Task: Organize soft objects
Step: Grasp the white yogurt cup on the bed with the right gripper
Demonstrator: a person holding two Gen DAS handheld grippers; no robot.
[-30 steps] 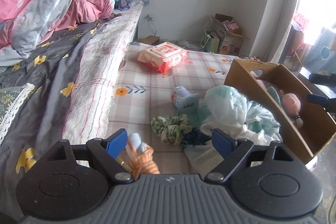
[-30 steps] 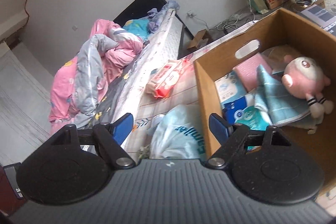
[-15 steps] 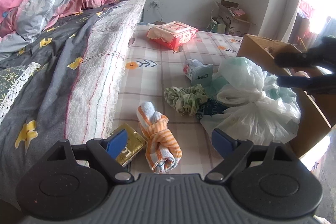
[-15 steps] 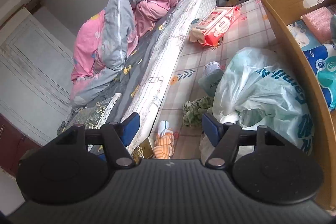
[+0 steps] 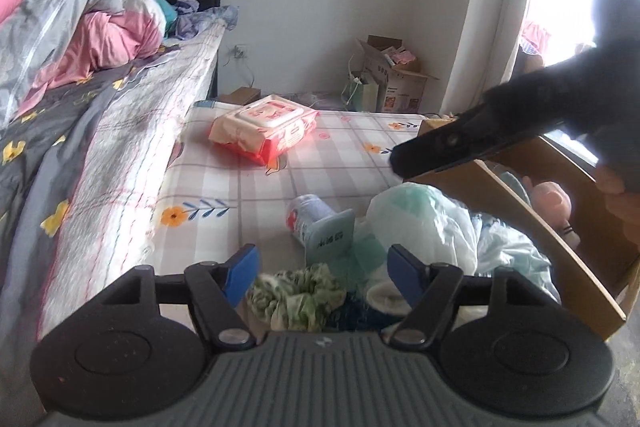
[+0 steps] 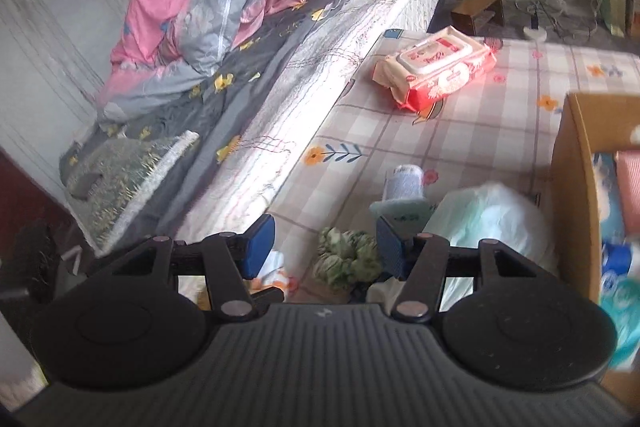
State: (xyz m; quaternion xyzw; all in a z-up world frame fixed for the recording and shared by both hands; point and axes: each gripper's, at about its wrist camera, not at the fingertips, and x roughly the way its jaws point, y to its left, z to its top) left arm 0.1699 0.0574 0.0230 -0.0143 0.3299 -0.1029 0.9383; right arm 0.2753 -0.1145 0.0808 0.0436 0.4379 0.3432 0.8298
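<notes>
A green patterned scrunchie [image 5: 298,293] lies on the checked sheet, and it also shows in the right wrist view [image 6: 346,259]. My left gripper [image 5: 322,271] is open just above it. My right gripper [image 6: 320,241] is open above it too, and its black body [image 5: 460,143] crosses the left wrist view at the right. A white plastic bag [image 5: 424,227] sits against a cardboard box [image 5: 560,239] that holds a pink plush toy [image 5: 554,197]. An orange striped rolled cloth [image 6: 276,273] peeks out under my right gripper.
A red pack of wet wipes [image 5: 266,129] lies farther back on the sheet. A small blue bottle with a card [image 5: 320,223] lies beside the bag. The bed with a pink and grey quilt [image 5: 72,31] runs along the left. Boxes [image 5: 394,75] stand at the far wall.
My left gripper moved forward over the scrunchie; the striped cloth left its view. My right gripper swung left from the box toward the scrunchie. Both stay open.
</notes>
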